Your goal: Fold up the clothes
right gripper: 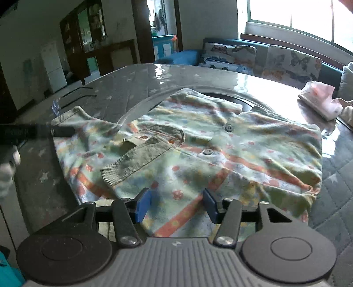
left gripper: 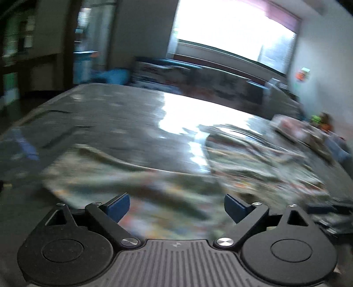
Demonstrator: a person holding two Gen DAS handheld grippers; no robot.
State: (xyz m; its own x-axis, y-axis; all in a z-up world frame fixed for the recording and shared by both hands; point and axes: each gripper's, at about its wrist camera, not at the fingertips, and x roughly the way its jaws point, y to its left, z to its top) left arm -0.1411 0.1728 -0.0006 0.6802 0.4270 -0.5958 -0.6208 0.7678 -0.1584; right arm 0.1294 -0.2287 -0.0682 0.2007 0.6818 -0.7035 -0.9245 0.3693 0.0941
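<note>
The shirt (right gripper: 198,150) lies spread on the table (right gripper: 123,88), partly over a round glass disc (right gripper: 141,106) set in the tabletop. It is a small child's top, pale green with orange stripes and red spots, with two dark buttons (right gripper: 228,127) down the front and a ribbed olive cuff (right gripper: 134,161) folded across its middle. One sleeve reaches toward the left edge, where it ends in an olive hem.

The right gripper (right gripper: 176,204) hovers low over the near hem of the shirt, its blue pads (right gripper: 143,205) spread apart with cloth showing between them; the fingers pinch nothing.

The left gripper (left gripper: 176,208) also has its pads (left gripper: 118,206) wide apart above the shirt (left gripper: 154,198), empty. Its view is heavily motion-blurred, so the cloth shows only as smeared colour. In the right view, the left gripper's dark body (right gripper: 35,131) appears at the left edge, beside the sleeve; I cannot tell whether it touches the cloth.

A pink and white bundle (right gripper: 320,101) sits at the table's far right edge. Behind the table stands a sofa (right gripper: 264,57) with butterfly-print cushions, below a bright window (right gripper: 297,19).
</note>
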